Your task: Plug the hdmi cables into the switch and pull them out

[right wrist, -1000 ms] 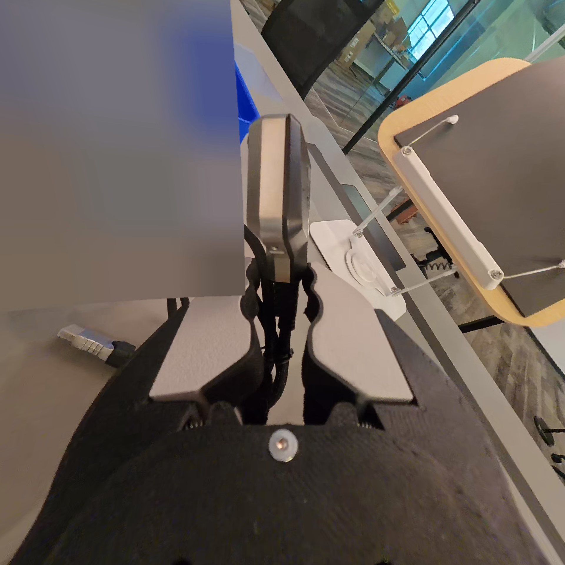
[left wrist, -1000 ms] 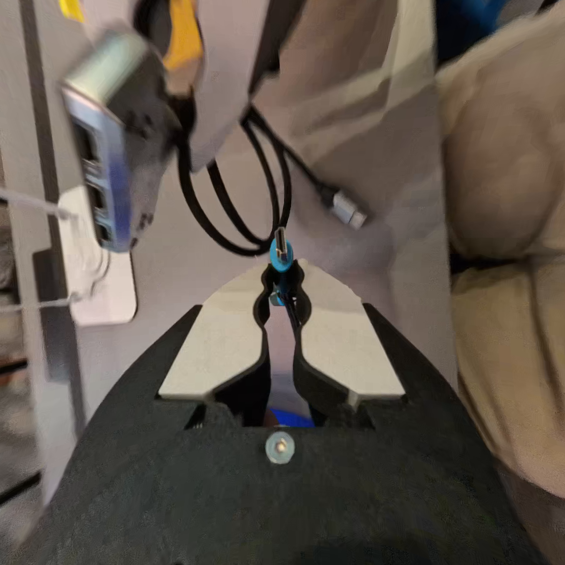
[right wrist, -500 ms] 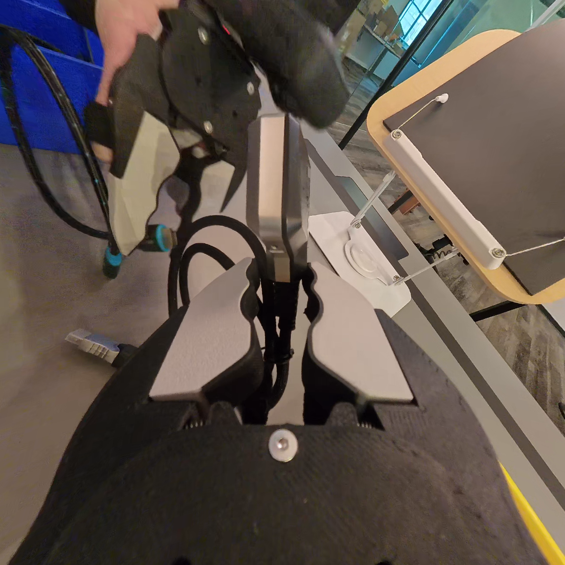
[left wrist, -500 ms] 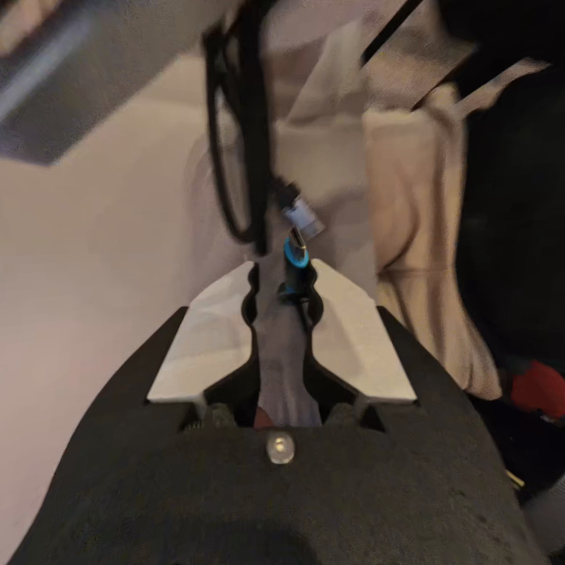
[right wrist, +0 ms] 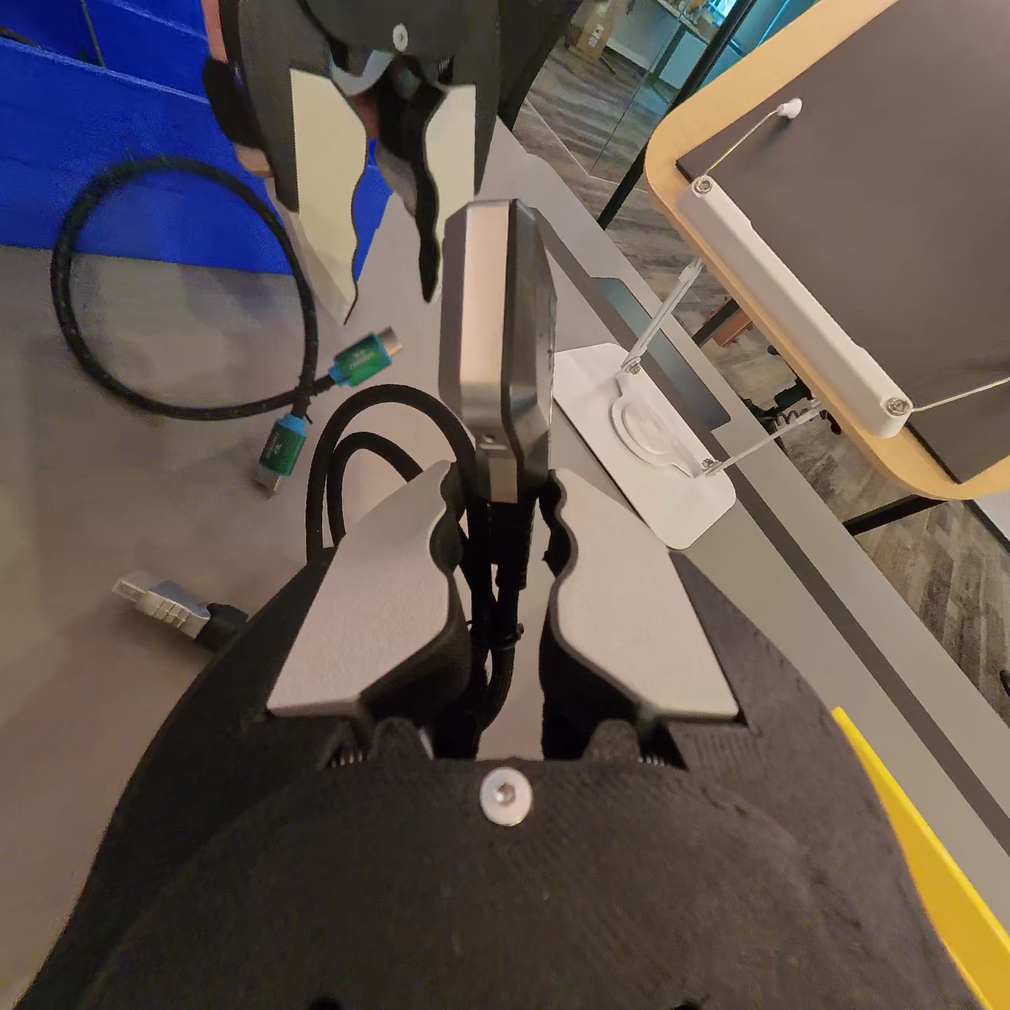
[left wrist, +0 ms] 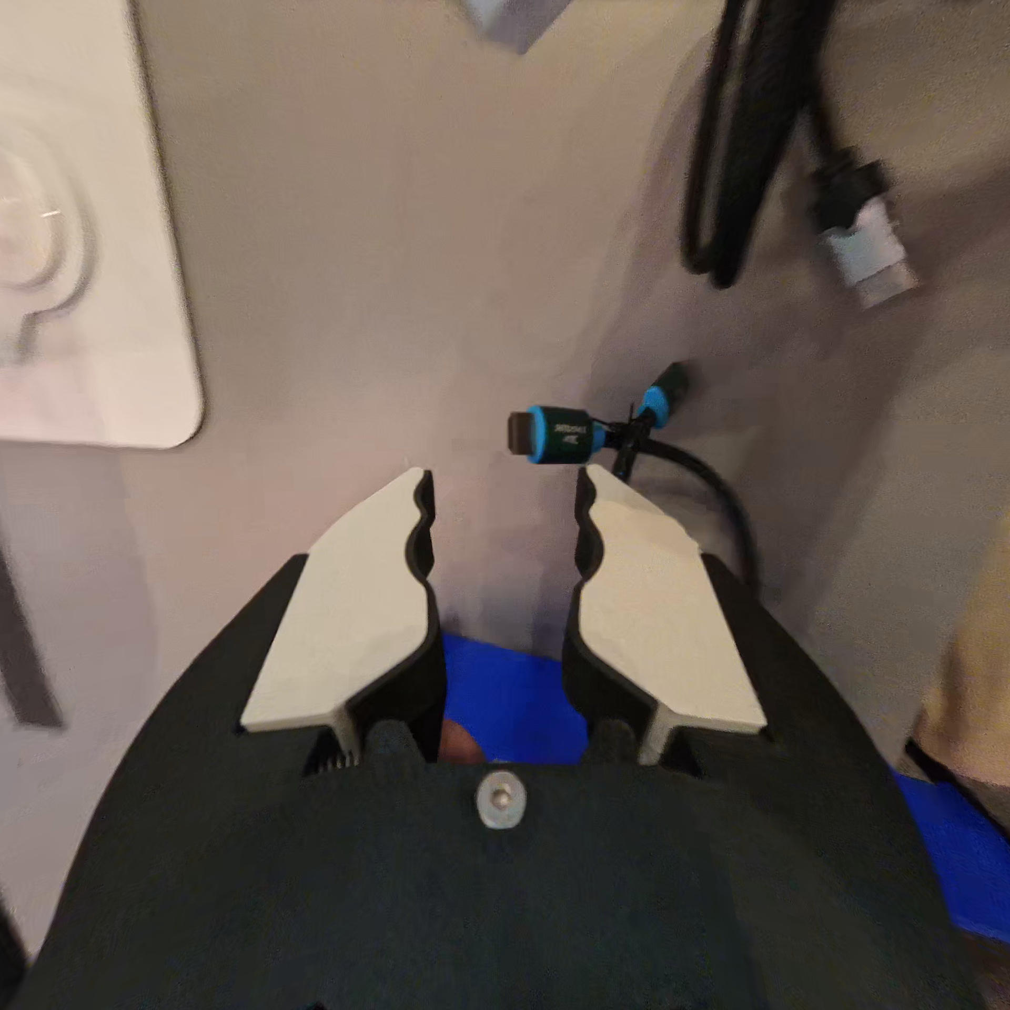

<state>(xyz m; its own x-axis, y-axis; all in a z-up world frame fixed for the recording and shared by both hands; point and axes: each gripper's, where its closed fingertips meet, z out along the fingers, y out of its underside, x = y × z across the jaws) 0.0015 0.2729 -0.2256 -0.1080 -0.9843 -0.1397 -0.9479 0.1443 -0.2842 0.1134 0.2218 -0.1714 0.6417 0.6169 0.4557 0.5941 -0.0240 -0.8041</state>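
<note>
Right gripper [right wrist: 500, 492] clamps the switch [right wrist: 494, 339] upright above the table [right wrist: 164, 546]. Left gripper [left wrist: 505, 481] gapes empty; blue-ended cable [left wrist: 557, 434] lies loose beside the switch.

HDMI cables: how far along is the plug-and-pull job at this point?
Done, it seems: the blue-ended HDMI cable lies unplugged on the grey table, clear of the open left claw. In hand: the right claw grips the switch. Left: whether more plugging rounds remain cannot be told.

Blue bin [right wrist: 109, 136] behind, white plate [right wrist: 656, 470] on grey table [right wrist: 109, 546], yellow strip [right wrist: 929, 852]
</note>
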